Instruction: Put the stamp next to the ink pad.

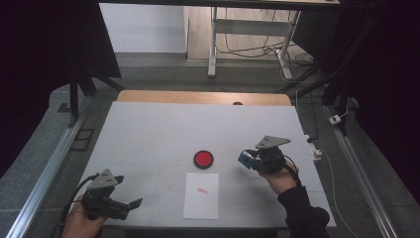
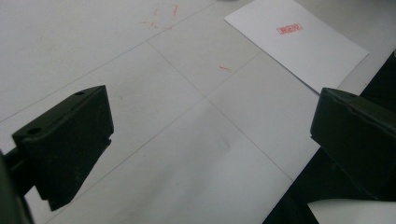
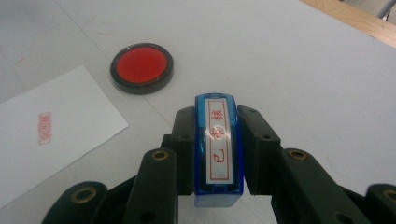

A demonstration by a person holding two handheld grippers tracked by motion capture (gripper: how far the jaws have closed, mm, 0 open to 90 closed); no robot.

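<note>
fingers: right gripper (image 3: 217, 154) has both jaws pressed on the blue stamp (image 3: 218, 140), label up | left gripper (image 2: 210, 140) jaws wide apart, nothing between | stamp: held above the table (image 1: 148, 129), right of the red ink pad (image 1: 203, 159) | paper (image 1: 201, 195): just in front of pad, 1 red print (image 1: 201, 189) | left gripper: well left of pad, near table's front edge

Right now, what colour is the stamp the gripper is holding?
The stamp is blue with a white label and red characters, seen best in the right gripper view.
</note>
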